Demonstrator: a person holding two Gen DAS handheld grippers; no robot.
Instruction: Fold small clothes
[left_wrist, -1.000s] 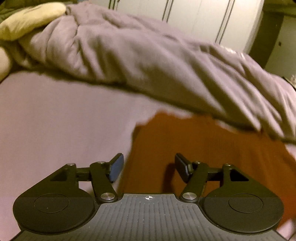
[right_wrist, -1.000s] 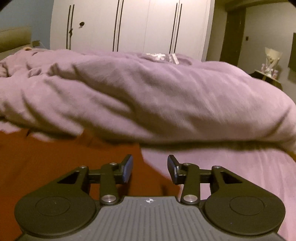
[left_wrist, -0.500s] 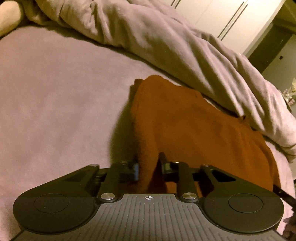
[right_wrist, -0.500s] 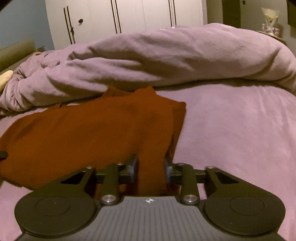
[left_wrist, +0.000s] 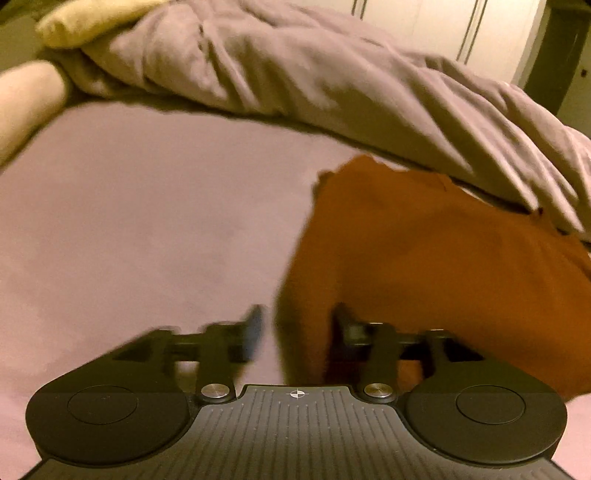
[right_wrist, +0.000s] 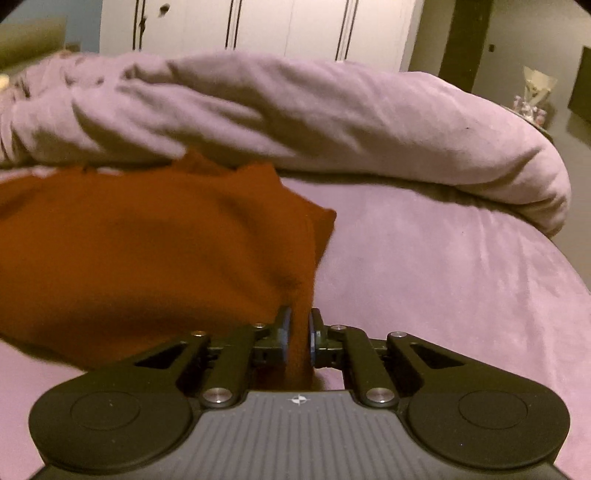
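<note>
Since half a second ago the left tongs (left_wrist: 295, 328) have let go; their jaws are opening, the cloth's (left_wrist: 424, 258) near-left edge between them untouched. The right tongs (right_wrist: 297, 332), narrow and opening slightly, pinch its near-right corner. The cloth lies on the bed (right_wrist: 443, 277), its far edge under the duvet (right_wrist: 295, 110).

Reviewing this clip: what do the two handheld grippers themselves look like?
Both match: the left gripper and right gripper have matte black linkage arms with silver pivot screws, two round black discs, a grey ribbed body bearing a small white crosshair mark, and black fingers with blue pads. No cables, hands or sleeves show.
</note>
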